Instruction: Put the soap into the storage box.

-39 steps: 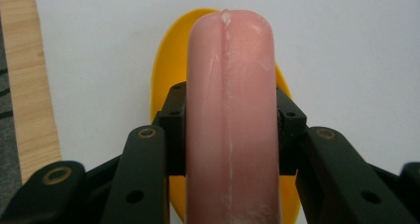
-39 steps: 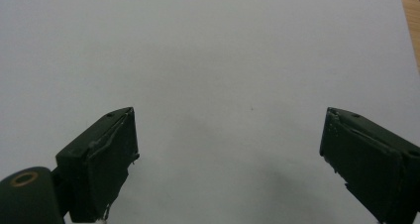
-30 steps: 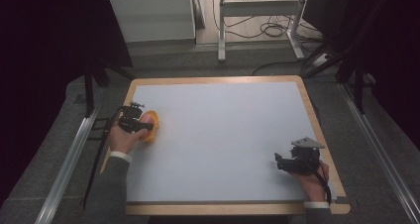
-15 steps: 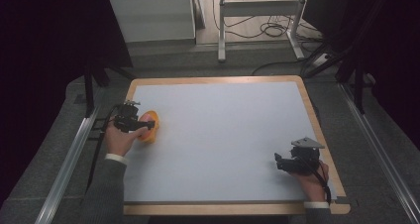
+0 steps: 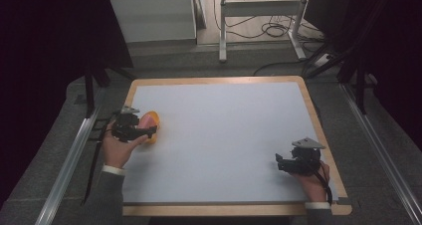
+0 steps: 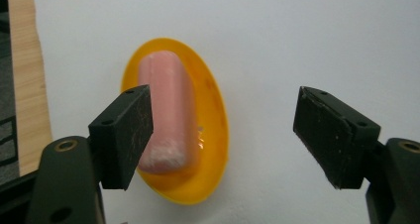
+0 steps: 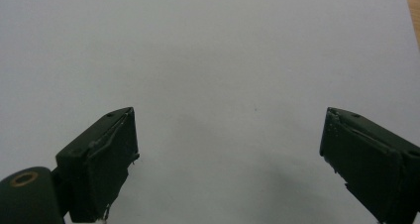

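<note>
Hangs wide open, the left gripper, low over a yellow oval dish near the left edge of the white tabletop. In the dish, lengthwise, lies a pink bar with rounded ends, perhaps soap. Off-centre for now: one jaw covers the bar's near flank, the other stands well out over bare tabletop beyond the dish rim.

To take the bar cleanly:
- Slide sideways until the bar sits midway between the jaws, not against one of them.
- Keep the jaws square to the bar's long sides, and close across its narrow width near the middle of its length.
- Lower far enough for the pads to meet the flanks, yet stop short of the dish rim; catching the rim would likely tip or drag the shallow dish.
- Close gently and evenly: probably a slick, soft surface, apt to squirt out under a hard pinch.
- Lift straight up, with no twist, so that the dish stays put.

Rests apart near the right-hand near corner, the right gripper, jaws spread wide over bare tabletop, holding nothing; ready to steady the dish if needed.

Against the high view a second ago, little differs: dish and bar in the same spot, right gripper unmoved, left hand drawn back a touch toward the person after a slight reach forward half a second ago.
</note>
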A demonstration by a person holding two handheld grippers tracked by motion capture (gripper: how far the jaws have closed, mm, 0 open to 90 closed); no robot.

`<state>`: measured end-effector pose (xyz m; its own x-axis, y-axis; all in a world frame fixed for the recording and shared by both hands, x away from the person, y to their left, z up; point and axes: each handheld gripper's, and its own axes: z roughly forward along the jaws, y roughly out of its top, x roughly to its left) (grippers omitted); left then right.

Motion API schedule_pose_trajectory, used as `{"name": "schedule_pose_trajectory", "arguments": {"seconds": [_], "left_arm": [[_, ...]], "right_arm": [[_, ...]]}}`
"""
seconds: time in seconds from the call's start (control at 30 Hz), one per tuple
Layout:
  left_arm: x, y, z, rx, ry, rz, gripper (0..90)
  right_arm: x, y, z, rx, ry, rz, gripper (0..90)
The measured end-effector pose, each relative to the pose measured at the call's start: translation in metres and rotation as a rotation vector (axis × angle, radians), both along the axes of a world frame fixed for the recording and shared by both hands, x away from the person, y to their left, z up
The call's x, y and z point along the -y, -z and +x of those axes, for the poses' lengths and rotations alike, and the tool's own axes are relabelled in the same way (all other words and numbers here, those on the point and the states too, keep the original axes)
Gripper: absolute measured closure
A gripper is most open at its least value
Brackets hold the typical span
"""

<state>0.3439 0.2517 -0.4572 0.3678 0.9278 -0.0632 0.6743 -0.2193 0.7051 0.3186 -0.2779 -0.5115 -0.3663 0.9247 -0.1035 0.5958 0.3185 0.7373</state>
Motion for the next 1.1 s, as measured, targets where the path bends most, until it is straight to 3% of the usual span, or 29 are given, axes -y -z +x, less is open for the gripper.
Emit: {"name": "schedule_pose_trajectory", "arguments": {"seconds": [0.5, 0.77, 1.1], "left_arm": [[0.022, 0.029, -0.036, 0.008, 0.146, -0.047, 23.7], [0.020, 0.053, -0.044, -0.023, 0.137, -0.100, 23.9], [0.015, 0.055, -0.047, 0.004, 0.132, -0.117, 24.1]], "right_arm": [[0.000, -0.004, -0.002, 0.023, 0.000, 0.005, 7.5], [-0.001, -0.004, -0.002, 0.029, 0.000, 0.003, 7.5], [-0.004, -0.004, -0.002, 0.035, -0.007, -0.001, 7.5]]}}
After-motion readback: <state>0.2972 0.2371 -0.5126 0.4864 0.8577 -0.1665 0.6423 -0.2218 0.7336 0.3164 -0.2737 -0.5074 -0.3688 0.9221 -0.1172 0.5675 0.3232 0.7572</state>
